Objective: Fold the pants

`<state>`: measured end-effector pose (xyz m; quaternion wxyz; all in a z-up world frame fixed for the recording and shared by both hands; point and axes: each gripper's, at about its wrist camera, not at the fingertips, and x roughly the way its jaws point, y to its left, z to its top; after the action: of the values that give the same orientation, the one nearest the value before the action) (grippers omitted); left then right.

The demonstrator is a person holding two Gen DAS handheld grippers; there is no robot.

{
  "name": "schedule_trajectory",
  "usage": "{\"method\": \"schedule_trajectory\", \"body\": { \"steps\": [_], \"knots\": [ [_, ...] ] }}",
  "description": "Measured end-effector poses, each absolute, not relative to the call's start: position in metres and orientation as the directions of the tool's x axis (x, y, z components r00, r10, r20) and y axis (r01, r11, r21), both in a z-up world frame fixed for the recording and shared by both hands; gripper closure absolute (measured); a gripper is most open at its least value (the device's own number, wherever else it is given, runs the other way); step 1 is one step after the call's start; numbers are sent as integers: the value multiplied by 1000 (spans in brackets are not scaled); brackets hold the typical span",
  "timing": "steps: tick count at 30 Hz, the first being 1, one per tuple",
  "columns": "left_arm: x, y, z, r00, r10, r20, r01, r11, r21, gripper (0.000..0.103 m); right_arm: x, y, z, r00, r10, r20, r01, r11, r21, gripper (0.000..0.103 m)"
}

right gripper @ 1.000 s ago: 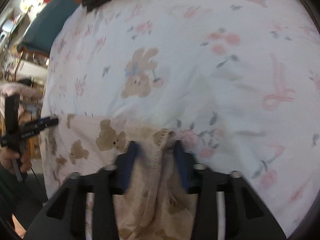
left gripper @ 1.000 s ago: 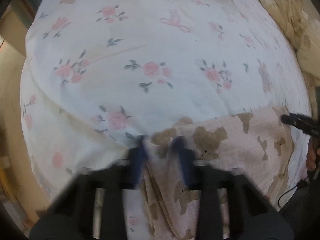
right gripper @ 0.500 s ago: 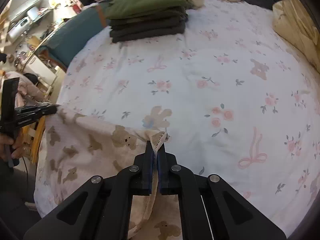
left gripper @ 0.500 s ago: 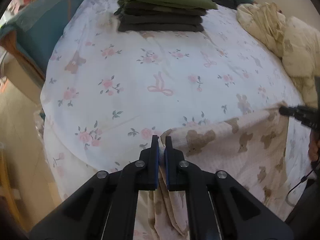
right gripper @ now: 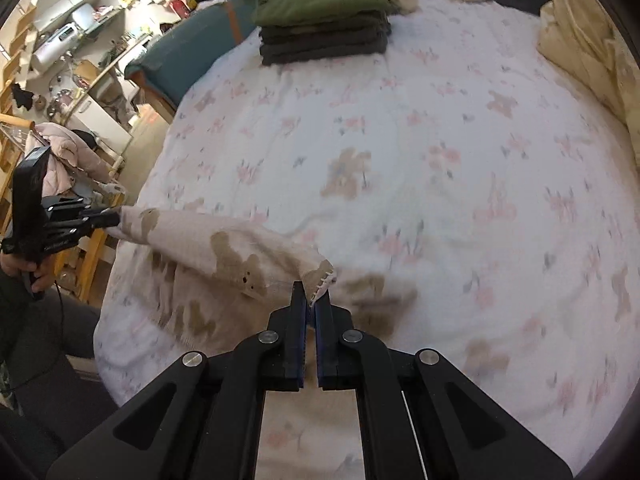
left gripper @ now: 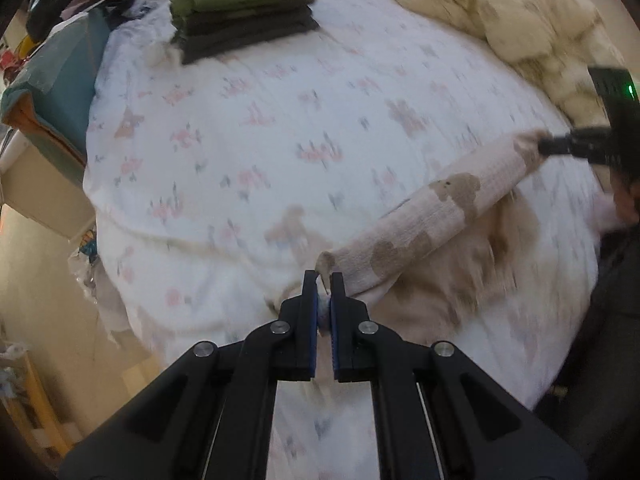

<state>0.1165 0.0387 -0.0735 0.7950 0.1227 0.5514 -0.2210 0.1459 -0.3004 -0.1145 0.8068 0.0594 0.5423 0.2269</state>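
The pants (left gripper: 432, 216) are pale pink with brown bear prints. They hang stretched between my two grippers above the floral bed sheet (left gripper: 280, 128), with the rest trailing onto the bed. My left gripper (left gripper: 323, 280) is shut on one corner of the pants. My right gripper (right gripper: 311, 292) is shut on the other corner, which has a stitched hem. The pants also show in the right wrist view (right gripper: 224, 248). Each gripper shows in the other's view: the right one (left gripper: 560, 146), the left one (right gripper: 100, 220).
A stack of folded dark and green clothes (left gripper: 244, 4) lies at the far side of the bed, also in the right wrist view (right gripper: 324, 20). A cream duvet (left gripper: 520, 32) is bunched at the right. A teal cushion (left gripper: 60, 88) sits at the left edge. Cluttered shelves (right gripper: 60, 60) stand beyond the bed.
Both grippers closed on the pants' corners and lifted them off the bed. The cloth now hangs taut between them, higher and further over the bed.
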Motion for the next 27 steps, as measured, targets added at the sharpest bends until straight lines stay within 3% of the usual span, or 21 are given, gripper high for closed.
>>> {"method": "schedule_trajectory", "body": {
  "steps": [9, 13, 14, 16, 19, 22, 27],
  "knots": [
    [70, 27, -128, 66, -50, -997, 546, 838, -6, 99, 93, -268, -159, 66, 312, -948, -280, 917, 283, 101],
    [64, 26, -148, -18, -1, -1000, 550, 835, -11, 93, 80, -260, -185, -53, 238, -970, -293, 925, 243, 99],
    [63, 28, -152, -36, 34, -999, 544, 839, 9, 90, 79, -262, -189, -83, 225, -971, -278, 930, 239, 97],
    [63, 33, -153, -56, 69, -996, 536, 844, 29, 58, 76, -268, -191, -107, 160, -981, -246, 952, 182, 87],
    [68, 45, -123, 0, 3, -1000, 480, 877, 2, 56, 76, -281, -166, -45, 191, -981, -199, 960, 196, 81],
    [83, 55, -90, 150, -89, -985, 369, 929, -28, 56, 83, -284, -121, 156, 246, -957, -202, 956, 213, 79],
    [109, 34, -119, 175, -167, -970, 144, 979, -142, 57, 111, -250, -129, 226, 388, -894, -184, 918, 352, 79]
  ]
}}
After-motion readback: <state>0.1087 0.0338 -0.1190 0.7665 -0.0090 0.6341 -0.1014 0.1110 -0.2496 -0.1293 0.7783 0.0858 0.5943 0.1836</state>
